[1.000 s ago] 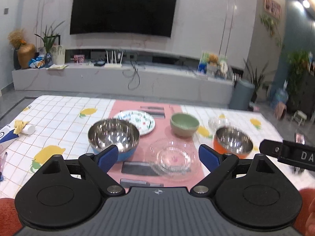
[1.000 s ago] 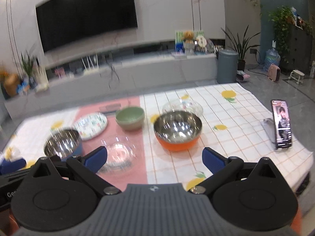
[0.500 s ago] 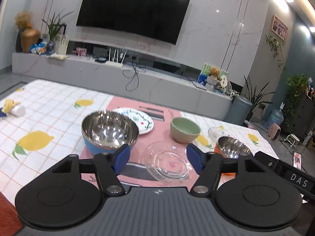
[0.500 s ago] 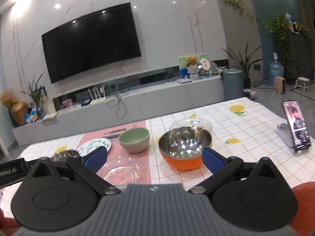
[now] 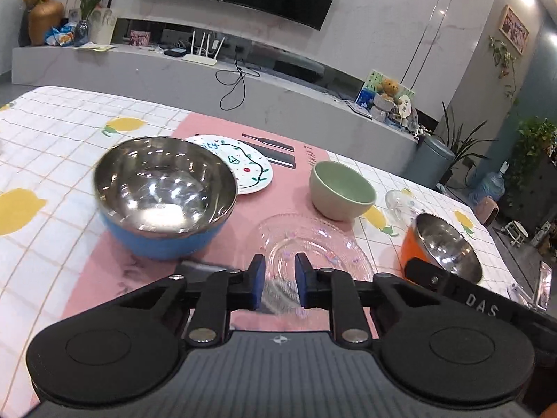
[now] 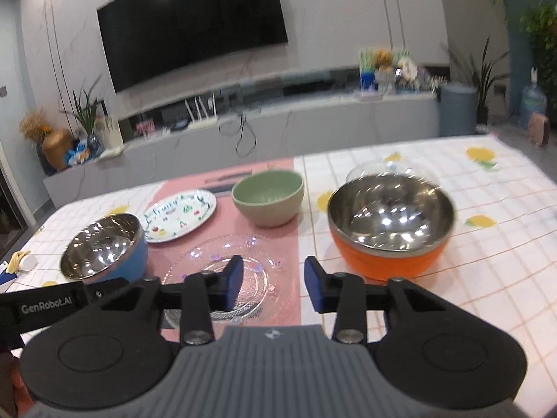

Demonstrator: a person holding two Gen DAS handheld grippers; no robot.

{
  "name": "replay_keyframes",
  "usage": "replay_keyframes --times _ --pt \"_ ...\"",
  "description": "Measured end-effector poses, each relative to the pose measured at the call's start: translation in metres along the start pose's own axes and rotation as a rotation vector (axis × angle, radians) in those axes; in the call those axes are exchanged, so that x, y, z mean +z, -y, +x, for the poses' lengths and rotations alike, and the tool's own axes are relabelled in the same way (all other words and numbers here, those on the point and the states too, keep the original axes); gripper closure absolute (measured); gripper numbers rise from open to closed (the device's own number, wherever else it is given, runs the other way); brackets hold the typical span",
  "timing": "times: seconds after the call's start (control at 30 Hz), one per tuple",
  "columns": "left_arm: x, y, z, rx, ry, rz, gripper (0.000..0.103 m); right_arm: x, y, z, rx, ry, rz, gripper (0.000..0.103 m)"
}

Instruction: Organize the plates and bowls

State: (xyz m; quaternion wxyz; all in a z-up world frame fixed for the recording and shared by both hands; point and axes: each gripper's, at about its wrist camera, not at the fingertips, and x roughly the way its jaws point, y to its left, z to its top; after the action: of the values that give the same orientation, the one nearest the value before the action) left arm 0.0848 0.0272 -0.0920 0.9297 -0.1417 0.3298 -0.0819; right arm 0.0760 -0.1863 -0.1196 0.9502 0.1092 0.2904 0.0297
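A blue steel-lined bowl [image 5: 163,195] [image 6: 104,249] sits left on the pink runner. A patterned white plate [image 5: 240,163] [image 6: 179,214] lies behind it. A green bowl [image 5: 341,190] [image 6: 268,196] stands mid-table. A clear glass plate [image 5: 313,247] [image 6: 226,271] lies at the front. An orange steel-lined bowl [image 5: 442,247] [image 6: 390,224] sits right, with a clear glass bowl [image 6: 386,170] behind it. My left gripper [image 5: 278,284] hovers over the glass plate's near edge, jaws narrowed but apart, empty. My right gripper [image 6: 273,285] is open and empty, between the glass plate and the orange bowl.
The table wears a lemon-print checked cloth [image 6: 487,244] with a pink runner [image 5: 209,125]. A small white object [image 6: 24,261] lies at the table's left edge. A TV console [image 6: 278,125] stands beyond the table.
Both grippers have tilted down and moved closer to the table. The left jaws have closed from wide to a narrow gap. The right jaws have narrowed too.
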Motion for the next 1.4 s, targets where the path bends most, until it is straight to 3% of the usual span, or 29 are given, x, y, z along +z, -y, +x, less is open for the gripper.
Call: replay_keyframes --times 0.17,0.27,0.47,0.67,0.83,1.4 --pt "-0.006 -0.008 0.026 0.039 -0.021 0.019 0.081 0.007 0.007 0.041 -0.006 -0.048 0.015 0.069" --pt "-0.011 -0.018 0.038 0.056 -0.049 -0.023 0.081 0.004 0.017 0.062 -0.003 -0.101 0.061 0.074" --pt "-0.017 -0.023 0.048 0.033 -0.042 -0.062 0.080 -0.002 0.021 0.077 0.018 -0.133 0.088 0.072" --pt "-0.018 -0.022 0.053 0.042 -0.038 -0.035 0.078 -0.005 0.024 0.090 0.027 -0.153 0.129 0.074" --pt "-0.015 -0.022 0.056 0.029 -0.038 -0.034 0.078 -0.008 0.026 0.091 0.050 -0.152 0.137 0.088" --pt "-0.009 -0.009 0.032 0.042 0.023 0.043 0.080 -0.004 0.023 0.066 0.099 -0.100 0.146 0.093"
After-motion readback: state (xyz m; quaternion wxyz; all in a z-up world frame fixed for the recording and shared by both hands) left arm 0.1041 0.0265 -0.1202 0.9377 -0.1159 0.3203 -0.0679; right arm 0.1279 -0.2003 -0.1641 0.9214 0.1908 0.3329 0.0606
